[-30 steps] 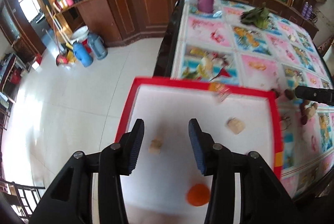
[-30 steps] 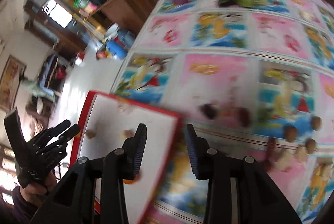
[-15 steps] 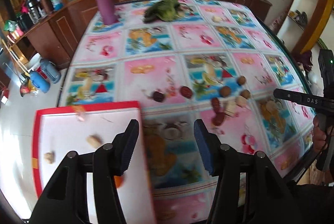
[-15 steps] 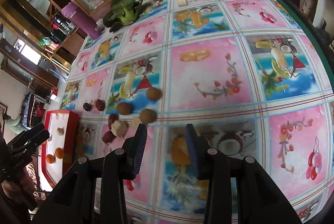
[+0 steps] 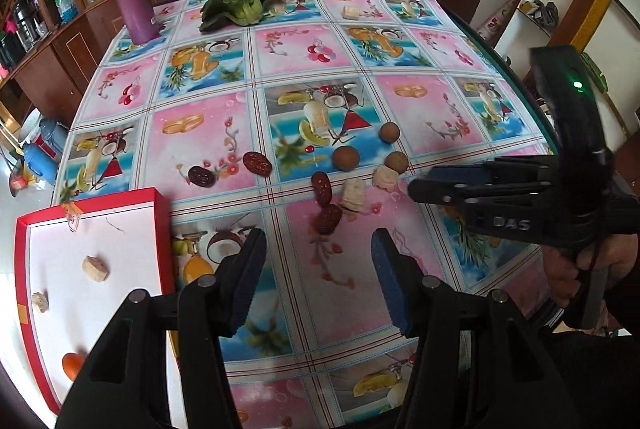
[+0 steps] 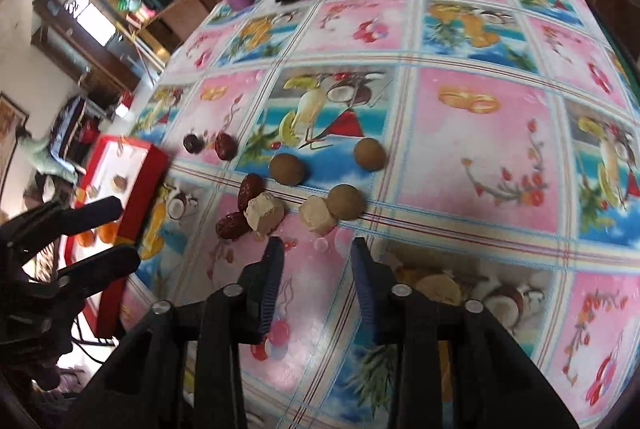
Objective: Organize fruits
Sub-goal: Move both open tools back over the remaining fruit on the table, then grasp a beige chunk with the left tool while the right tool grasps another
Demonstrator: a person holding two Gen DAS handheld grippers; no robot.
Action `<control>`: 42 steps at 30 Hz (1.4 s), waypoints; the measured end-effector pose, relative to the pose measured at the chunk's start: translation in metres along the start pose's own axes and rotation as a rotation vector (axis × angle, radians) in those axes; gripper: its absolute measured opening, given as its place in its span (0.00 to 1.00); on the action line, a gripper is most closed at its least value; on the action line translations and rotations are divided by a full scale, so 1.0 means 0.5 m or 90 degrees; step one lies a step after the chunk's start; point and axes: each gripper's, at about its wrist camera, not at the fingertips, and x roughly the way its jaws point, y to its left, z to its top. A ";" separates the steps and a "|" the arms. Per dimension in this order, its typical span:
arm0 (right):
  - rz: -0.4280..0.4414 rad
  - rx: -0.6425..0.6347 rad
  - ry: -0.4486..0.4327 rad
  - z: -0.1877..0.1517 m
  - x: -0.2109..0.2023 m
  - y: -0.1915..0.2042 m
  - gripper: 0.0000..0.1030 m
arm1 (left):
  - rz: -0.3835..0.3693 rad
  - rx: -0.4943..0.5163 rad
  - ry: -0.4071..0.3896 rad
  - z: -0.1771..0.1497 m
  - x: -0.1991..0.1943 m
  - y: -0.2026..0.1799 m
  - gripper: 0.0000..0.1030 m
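Three round brown fruits (image 5: 346,158), four wrinkled red dates (image 5: 256,163), two pale chunks (image 5: 354,194) lie loose. Left gripper (image 5: 318,279) and right gripper (image 6: 316,279) both gape, empty.

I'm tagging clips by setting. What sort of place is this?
Most likely a home dining or living room: a table under a fruit-print tablecloth, dark wooden cabinets along the wall holding bottles and flasks, and a tiled floor with jugs standing on it.

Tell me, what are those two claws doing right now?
Left gripper open, empty. Right gripper open, empty, near pale chunk. Fruits loose on table; few in red tray. Nothing blocking.
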 end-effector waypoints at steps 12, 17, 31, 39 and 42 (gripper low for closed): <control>-0.035 -0.031 0.038 0.029 0.064 0.023 0.25 | 0.006 -0.018 0.004 -0.004 0.010 0.014 0.55; -0.055 -0.077 0.047 0.032 0.068 0.033 0.21 | -0.005 0.004 -0.002 0.014 0.020 0.016 0.53; -0.041 -0.013 0.049 -0.002 0.020 -0.052 0.22 | -0.067 0.060 0.047 0.078 0.143 -0.050 0.29; -0.024 -0.005 0.046 0.000 0.022 -0.058 0.22 | -0.075 0.057 0.090 0.082 0.192 -0.052 0.19; -0.026 -0.007 0.049 0.001 0.022 -0.057 0.22 | -0.085 0.051 0.094 0.082 0.197 -0.045 0.19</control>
